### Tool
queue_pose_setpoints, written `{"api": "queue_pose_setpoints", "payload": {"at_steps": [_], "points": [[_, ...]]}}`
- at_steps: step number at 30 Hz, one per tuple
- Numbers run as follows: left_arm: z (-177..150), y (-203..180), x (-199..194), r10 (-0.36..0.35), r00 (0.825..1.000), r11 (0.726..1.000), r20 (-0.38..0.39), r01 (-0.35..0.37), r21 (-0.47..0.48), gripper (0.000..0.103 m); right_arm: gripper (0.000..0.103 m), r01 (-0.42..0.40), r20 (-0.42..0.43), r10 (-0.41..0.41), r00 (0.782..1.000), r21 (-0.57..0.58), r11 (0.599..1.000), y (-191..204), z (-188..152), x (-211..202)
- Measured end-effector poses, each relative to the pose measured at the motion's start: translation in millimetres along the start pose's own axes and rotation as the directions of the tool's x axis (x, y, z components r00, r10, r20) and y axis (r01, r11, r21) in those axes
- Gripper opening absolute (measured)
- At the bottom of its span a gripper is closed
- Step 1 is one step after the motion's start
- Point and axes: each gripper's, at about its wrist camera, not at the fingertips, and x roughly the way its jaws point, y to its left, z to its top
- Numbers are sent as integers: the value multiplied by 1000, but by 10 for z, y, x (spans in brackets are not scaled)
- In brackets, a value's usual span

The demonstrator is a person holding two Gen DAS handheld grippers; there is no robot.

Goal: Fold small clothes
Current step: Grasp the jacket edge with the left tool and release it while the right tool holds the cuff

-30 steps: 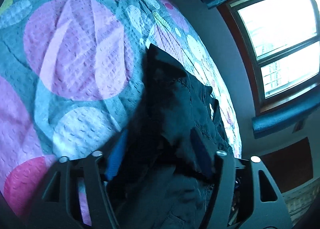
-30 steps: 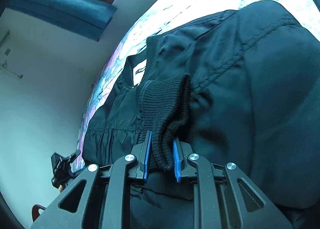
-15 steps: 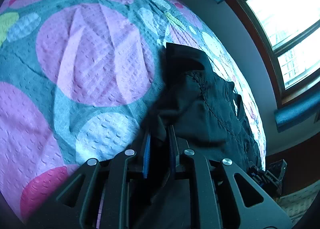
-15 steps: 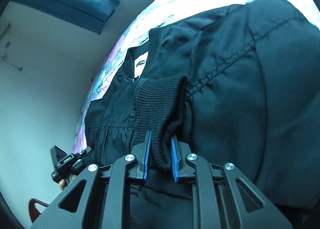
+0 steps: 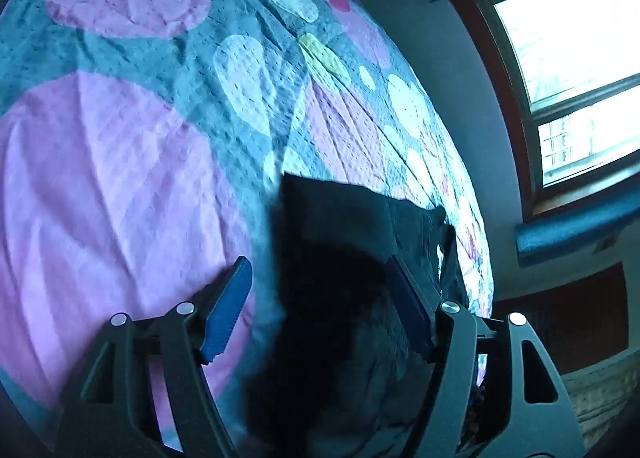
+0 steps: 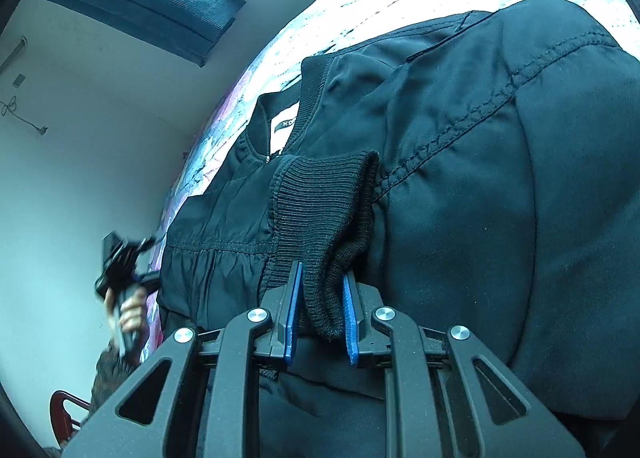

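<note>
Jacket (image 6: 460, 186), black, lies on bedspread (image 5: 120, 178) w/ pink and white blobs. R gripper (image 6: 320, 298) is clamped nearly closed on ribbed cuff (image 6: 320, 218), which sticks up toward 12 o'clock from the blue pads. L gripper (image 5: 320, 290): jaws have just been opening, now wide apart; dark fabric sits between them, pads not pressing it. In R view, a hand (image 6: 132, 310) holds the L gripper at 9 o'clock, just beside jacket hem.
</note>
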Motion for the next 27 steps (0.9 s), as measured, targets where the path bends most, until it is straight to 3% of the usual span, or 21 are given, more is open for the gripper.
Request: {"api": "queue_pose_setpoints", "payload": {"at_steps": [4, 6, 8, 10, 15, 18, 22, 24, 25, 26, 27], "points": [[261, 32, 170, -36, 999, 999, 2, 36, -17, 65, 18, -6, 3, 6, 1000, 3, 1000, -19, -7, 1], [287, -22, 258, -27, 999, 1000, -19, 27, 12, 51, 18, -11, 4, 11, 1000, 6, 1000, -36, -10, -2], [272, -72, 351, -3, 999, 999, -41, 4, 37, 23, 19, -15, 6, 15, 1000, 7, 1000, -43, -13, -9], [251, -117, 414, 26, 999, 997, -47, -23, 68, 6, 19, -17, 7, 17, 1000, 6, 1000, -53, -17, -17], [373, -226, 399, 134, 990, 976, 34, -138, 166, 2, 19, -16, 10, 16, 1000, 2, 1000, -59, -27, -35], [394, -122, 436, 135, 991, 975, 4, -134, 177, 2, 19, -22, 9, 22, 1000, 5, 1000, -78, -34, -43], [396, -172, 261, -36, 999, 980, -31, 41, 194, 7, 19, -26, 10, 26, 1000, 5, 1000, -86, -37, -68], [424, -150, 174, -84, 996, 982, -34, 89, 167, 36, 19, -25, 10, 25, 1000, 5, 1000, -88, -39, -70], [426, -118, 145, -96, 995, 984, -31, 100, 146, 58, 20, -26, 11, 26, 1000, 5, 1000, -86, -44, -71], [420, -86, 128, -100, 994, 986, -34, 104, 131, 66, 20, -28, 12, 28, 1000, 6, 1000, -91, -44, -77], [398, -54, 130, -109, 993, 987, -48, 114, 110, 66, 20, -29, 11, 29, 1000, 6, 1000, -94, -44, -79]]}}
